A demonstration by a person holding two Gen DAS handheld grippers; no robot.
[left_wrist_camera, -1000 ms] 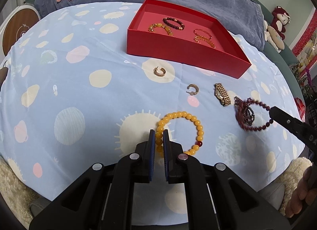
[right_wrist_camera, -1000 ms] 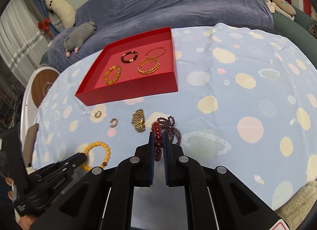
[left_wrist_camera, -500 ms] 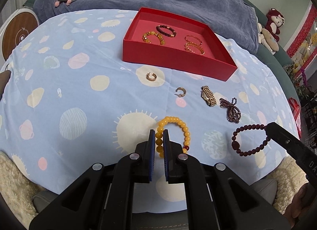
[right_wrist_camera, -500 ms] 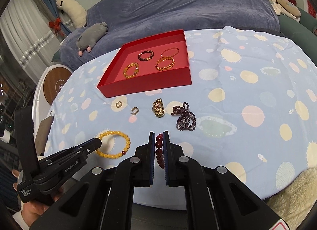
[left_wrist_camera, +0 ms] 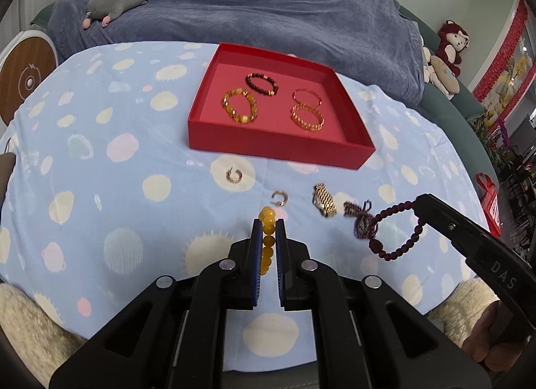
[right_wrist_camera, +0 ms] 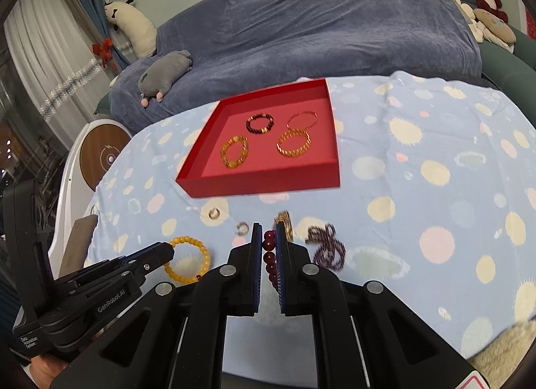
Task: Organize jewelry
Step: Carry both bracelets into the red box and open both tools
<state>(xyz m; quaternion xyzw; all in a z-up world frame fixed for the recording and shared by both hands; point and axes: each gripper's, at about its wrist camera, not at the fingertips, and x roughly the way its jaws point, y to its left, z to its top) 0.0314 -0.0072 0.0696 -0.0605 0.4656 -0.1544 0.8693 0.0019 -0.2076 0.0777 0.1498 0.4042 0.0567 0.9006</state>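
Yellow beads sit clamped in your left tongs (left_wrist_camera: 268, 231), so the yellow bead bracelet (right_wrist_camera: 189, 259) hangs off the table (left_wrist_camera: 100, 188), on the near side of the red tray (left_wrist_camera: 274, 146). Your right tongs (right_wrist_camera: 268, 238) are likewise closed on the dark red bead bracelet (left_wrist_camera: 397, 231), also lifted and nearer you than the tray. Both strands look light and limp; I judge they will swing and droop, and the round beads may roll between the pads, so pinch across one bead or the cord between two. Still lying on the cloth between you and the tray are two small gold rings (left_wrist_camera: 233, 175), a gold watch band (left_wrist_camera: 324, 204) and a tangled purple bead string (right_wrist_camera: 326, 248), the string soft and likely to snag. Inside the tray lie four bracelets. Each wrist view shows only a short run of its own beads; the full loop appears only in the other hand's view.
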